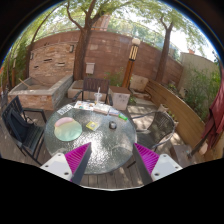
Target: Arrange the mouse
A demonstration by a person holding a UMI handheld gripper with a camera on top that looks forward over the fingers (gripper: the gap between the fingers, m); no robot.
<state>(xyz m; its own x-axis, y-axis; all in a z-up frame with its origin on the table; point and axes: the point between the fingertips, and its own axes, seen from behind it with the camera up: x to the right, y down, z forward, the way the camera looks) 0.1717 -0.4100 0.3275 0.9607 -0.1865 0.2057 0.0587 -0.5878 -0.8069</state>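
Observation:
A round glass table (100, 150) stands on a wooden deck, ahead of my gripper (113, 160). A small dark object, possibly the mouse (123, 118), lies on the far right part of the tabletop, well beyond the fingers. The two fingers (80, 160) with pink pads are spread wide, with nothing between them, and hang over the near edge of the table.
A round pale plate (68, 128), a flat book or paper (93, 124) and white items (98, 105) are on the table. Dark chairs stand left (20, 125) and right (160, 125). A brick wall (100, 55) and a stone grill (42, 85) are behind.

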